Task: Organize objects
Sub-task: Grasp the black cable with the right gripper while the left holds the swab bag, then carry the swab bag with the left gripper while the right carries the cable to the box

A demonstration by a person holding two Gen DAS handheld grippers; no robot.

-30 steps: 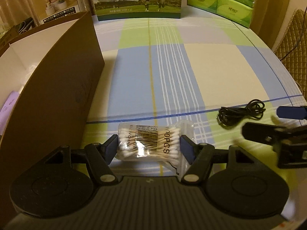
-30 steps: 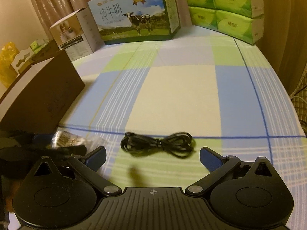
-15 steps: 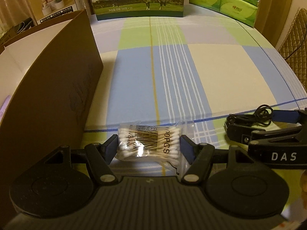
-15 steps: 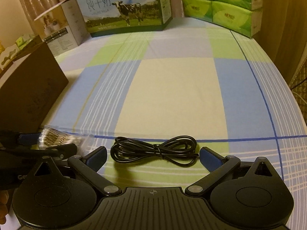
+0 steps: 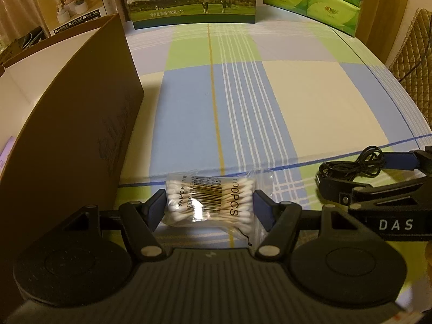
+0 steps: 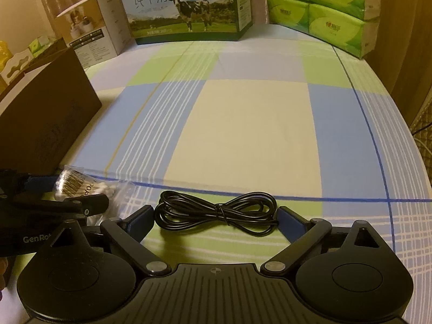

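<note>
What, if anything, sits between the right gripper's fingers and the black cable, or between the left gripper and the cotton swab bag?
Nothing visible. The coiled black cable lies on the tablecloth between the open fingers of the right gripper. The cotton swab bag sits directly between the left gripper's fingers, with no other object intervening.
</note>
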